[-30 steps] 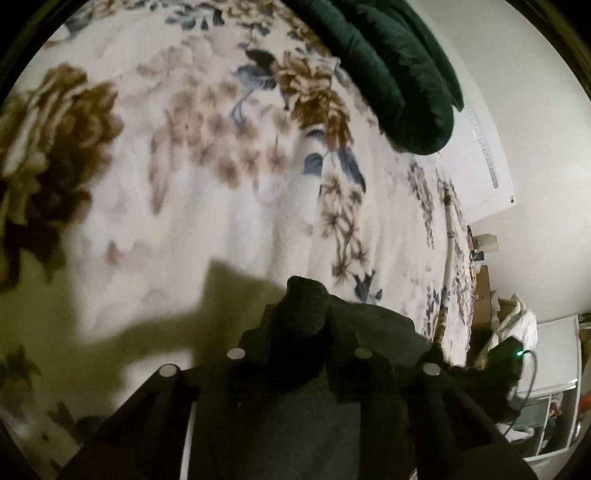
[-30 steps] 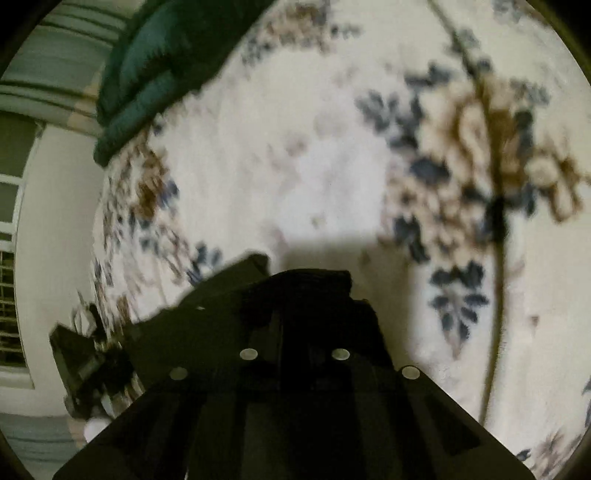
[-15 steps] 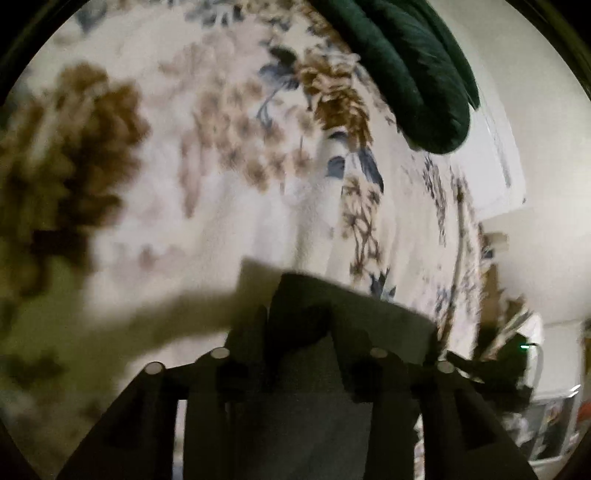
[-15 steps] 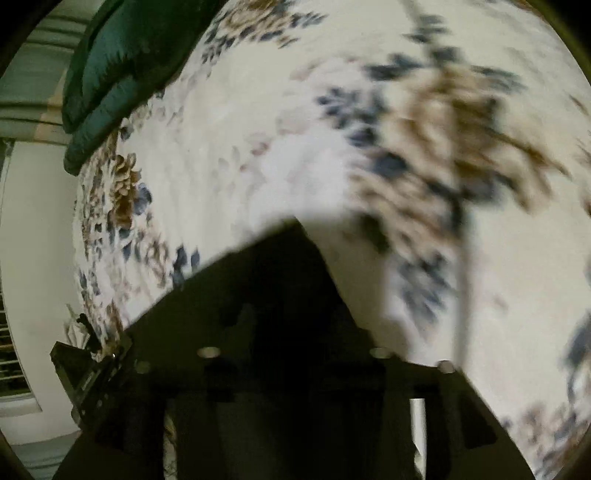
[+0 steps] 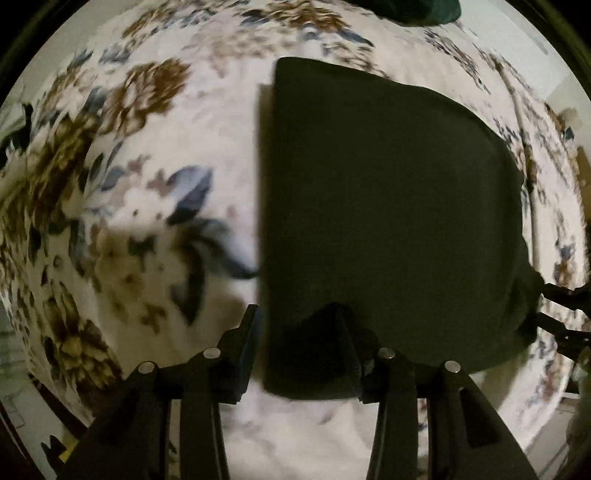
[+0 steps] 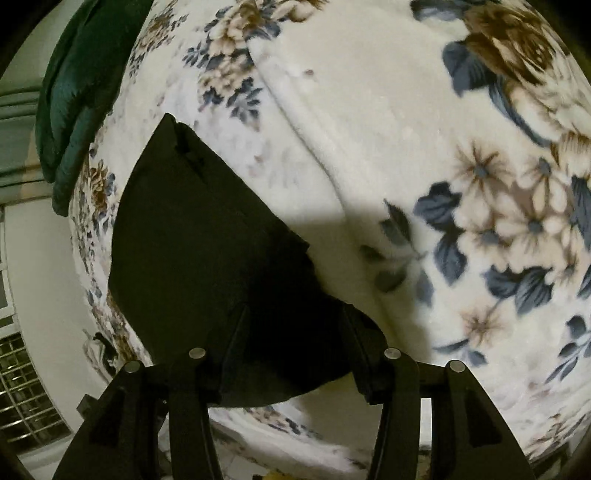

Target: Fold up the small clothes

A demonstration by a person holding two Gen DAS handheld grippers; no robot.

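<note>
A small black garment (image 5: 384, 206) lies folded flat on the floral blanket (image 5: 147, 184). My left gripper (image 5: 299, 325) is open, its fingers standing either side of the garment's near corner, which lies between them. In the right wrist view the same black garment (image 6: 199, 236) lies on the floral blanket (image 6: 406, 147). My right gripper (image 6: 295, 325) is open too, with the garment's near edge between its spread fingers. The other gripper (image 5: 565, 314) shows at the garment's right edge in the left wrist view.
A dark green cushion or quilt (image 6: 77, 92) lies at the far side of the bed, also at the top edge of the left wrist view (image 5: 413, 11). The blanket has a raised crease (image 6: 314, 147). A white wall and window grille (image 6: 22, 391) stand beyond the bed.
Both grippers were shut on the black garment and holding it up. They have lowered it onto the blanket and opened; it now lies flat and spread.
</note>
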